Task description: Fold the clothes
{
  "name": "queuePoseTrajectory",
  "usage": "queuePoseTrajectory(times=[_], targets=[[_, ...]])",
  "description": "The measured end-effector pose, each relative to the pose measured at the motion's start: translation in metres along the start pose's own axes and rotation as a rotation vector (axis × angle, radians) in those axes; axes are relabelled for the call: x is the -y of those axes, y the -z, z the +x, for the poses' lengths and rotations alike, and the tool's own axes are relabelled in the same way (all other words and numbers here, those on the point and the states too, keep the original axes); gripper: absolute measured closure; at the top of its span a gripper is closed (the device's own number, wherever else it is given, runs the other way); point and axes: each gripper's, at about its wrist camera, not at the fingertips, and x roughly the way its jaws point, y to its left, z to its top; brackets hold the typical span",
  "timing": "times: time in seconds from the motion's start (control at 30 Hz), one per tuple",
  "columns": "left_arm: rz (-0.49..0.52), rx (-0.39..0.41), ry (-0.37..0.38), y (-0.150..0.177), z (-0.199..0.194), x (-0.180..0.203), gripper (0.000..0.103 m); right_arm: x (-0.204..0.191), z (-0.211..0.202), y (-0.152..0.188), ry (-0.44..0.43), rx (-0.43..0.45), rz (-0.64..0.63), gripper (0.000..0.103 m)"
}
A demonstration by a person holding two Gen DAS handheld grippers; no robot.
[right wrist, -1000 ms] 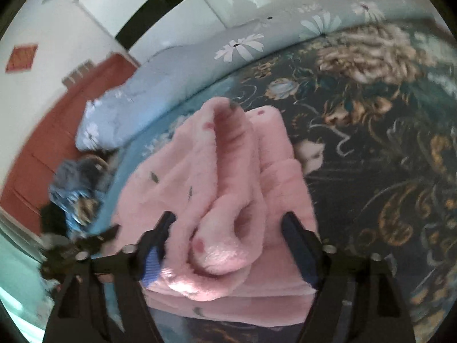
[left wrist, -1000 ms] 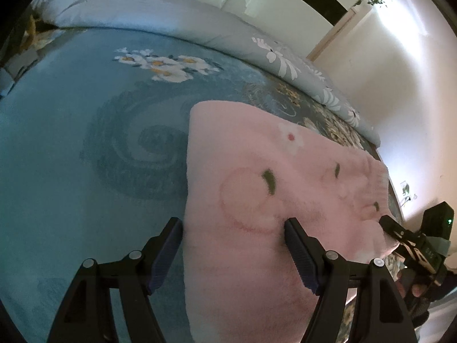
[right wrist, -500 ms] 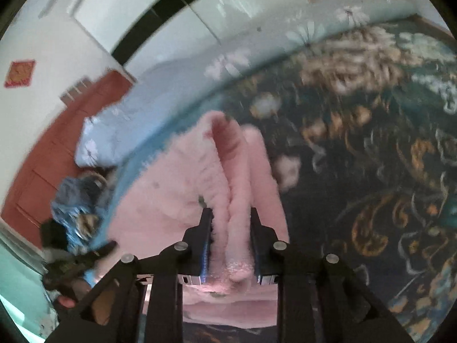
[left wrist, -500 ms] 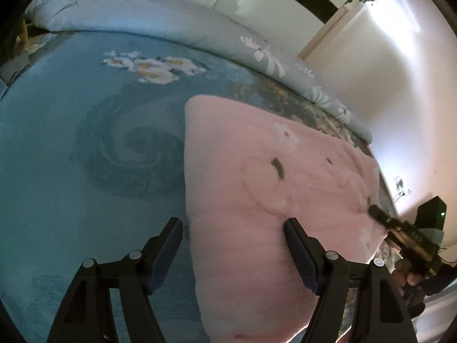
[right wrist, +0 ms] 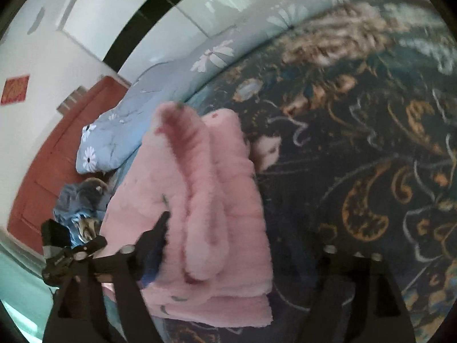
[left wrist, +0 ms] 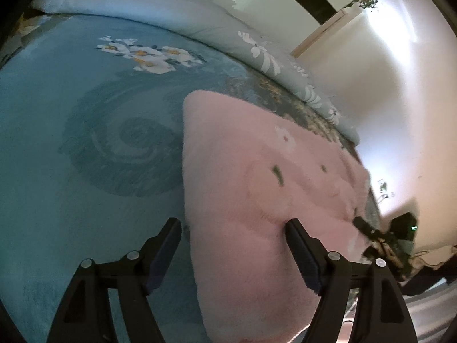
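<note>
1. At far left in the left wrist view we see the blue floral bedspread [left wrist: 85, 148], with a pale quilt [left wrist: 182, 17] bunched along its far edge.
2. The left gripper [left wrist: 232, 250] stands with its jaws wide apart, straddling the near left edge of the pink fleece garment [left wrist: 257, 188]; neither pad grips the cloth.
3. The garment lies flat on the bedspread, right of centre, its surface smooth on this side.
4. In the right wrist view, the right gripper [right wrist: 245, 257] is blurred; we see one finger [right wrist: 158, 234] against the garment's left side and the other well off to the right, so we read the jaws as apart.
5. Here the garment [right wrist: 200, 214] shows a raised ridge of stacked folds.
6. We judge that a fold is partly made; the next move calls for closing on an edge and carrying it across.
</note>
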Motion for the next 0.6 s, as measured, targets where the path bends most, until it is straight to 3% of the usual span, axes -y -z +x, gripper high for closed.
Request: queuePoseTrajectory(times=[0.1, 0.33, 0.4, 0.47, 0.6], targets=[[-0.042, -0.034, 0.04, -0.004, 0.009, -0.008, 0.024, 0.011, 0.01, 0.001, -0.081, -0.058, 0.08, 0.021], [-0.088, -0.058, 0.104, -0.002, 0.021, -0.016, 0.025, 0.01, 0.026, -0.006, -0.127, -0.088, 0.111, 0.021], [-0.085, -0.049, 0.11, -0.001, 0.02, -0.015, 0.028, 0.009, 0.029, -0.008, -0.142, -0.091, 0.12, 0.038], [-0.077, -0.035, 0.11, 0.0, 0.018, -0.013, 0.035, 0.009, 0.031, -0.01, -0.175, -0.099, 0.14, 0.049], [-0.053, -0.01, 0.086, 0.001, 0.012, -0.004, 0.058, 0.007, 0.03, -0.015, -0.196, -0.098, 0.134, 0.061]])
